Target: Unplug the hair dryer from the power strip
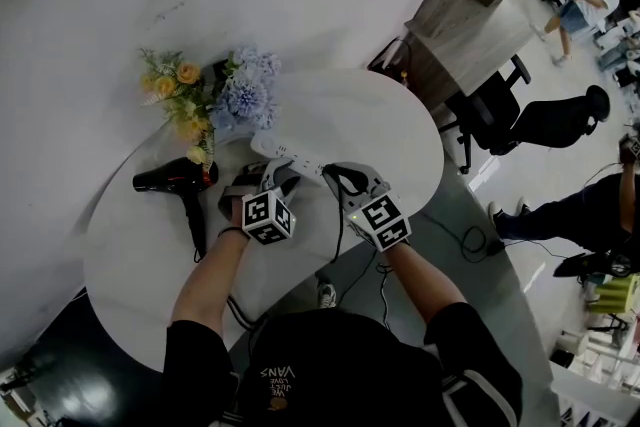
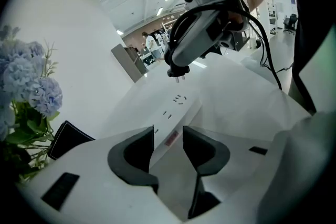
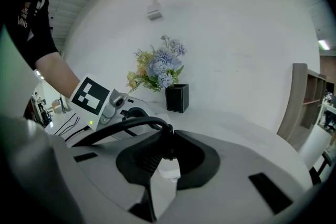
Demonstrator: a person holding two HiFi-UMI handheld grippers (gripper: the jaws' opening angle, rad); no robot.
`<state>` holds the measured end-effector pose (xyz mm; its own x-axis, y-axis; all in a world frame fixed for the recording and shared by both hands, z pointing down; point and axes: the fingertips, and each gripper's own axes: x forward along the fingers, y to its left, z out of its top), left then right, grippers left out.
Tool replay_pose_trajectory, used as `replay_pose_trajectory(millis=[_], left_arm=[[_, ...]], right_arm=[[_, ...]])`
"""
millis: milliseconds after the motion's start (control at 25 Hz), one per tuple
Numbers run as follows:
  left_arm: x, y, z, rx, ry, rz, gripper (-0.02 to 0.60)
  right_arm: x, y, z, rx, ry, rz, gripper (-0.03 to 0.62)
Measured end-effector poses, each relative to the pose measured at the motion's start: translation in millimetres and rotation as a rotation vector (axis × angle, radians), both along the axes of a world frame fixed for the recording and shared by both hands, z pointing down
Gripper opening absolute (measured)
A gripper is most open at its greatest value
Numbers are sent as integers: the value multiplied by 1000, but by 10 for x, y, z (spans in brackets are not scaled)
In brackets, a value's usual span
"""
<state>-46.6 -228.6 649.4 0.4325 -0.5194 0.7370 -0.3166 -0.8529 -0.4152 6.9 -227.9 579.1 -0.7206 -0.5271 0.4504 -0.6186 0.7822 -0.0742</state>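
Note:
A white power strip [image 1: 290, 153] lies on the round white table [image 1: 130, 255], and the black hair dryer [image 1: 170, 179] rests to its left. My left gripper [image 2: 169, 147] straddles the near end of the power strip [image 2: 176, 113], with a pad against each side. My right gripper [image 3: 164, 157] is shut on the dryer's black plug [image 3: 160, 150]. In the left gripper view the plug [image 2: 177, 72] hangs just above the strip, its prongs bare and clear of the sockets. In the head view the left gripper [image 1: 278, 177] and right gripper [image 1: 340, 177] sit side by side over the strip.
Blue and yellow flowers [image 1: 210, 100] in a black square vase [image 3: 177, 98] stand behind the strip. The black cable [image 1: 340, 235] runs from the right gripper off the table's near edge. A wooden shelf unit [image 1: 470, 5] and an office chair [image 1: 540, 120] stand to the right.

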Motion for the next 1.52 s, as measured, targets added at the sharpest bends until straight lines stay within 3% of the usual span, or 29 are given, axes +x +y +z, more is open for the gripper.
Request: replay_pose_trajectory(millis=[360, 560, 760, 1520], left_arm=[[-31, 124, -225, 46, 121, -139, 163], [-93, 277, -446, 125, 168, -205, 81], [-155, 504, -633, 164, 243, -282, 54], [-385, 1480, -1098, 235, 340, -388, 18]], right_arm=[[49, 183, -158, 20, -33, 6, 72], [72, 335, -237, 29, -46, 6, 72], [96, 521, -299, 35, -52, 5, 72], [234, 1368, -552, 50, -98, 49, 72]])
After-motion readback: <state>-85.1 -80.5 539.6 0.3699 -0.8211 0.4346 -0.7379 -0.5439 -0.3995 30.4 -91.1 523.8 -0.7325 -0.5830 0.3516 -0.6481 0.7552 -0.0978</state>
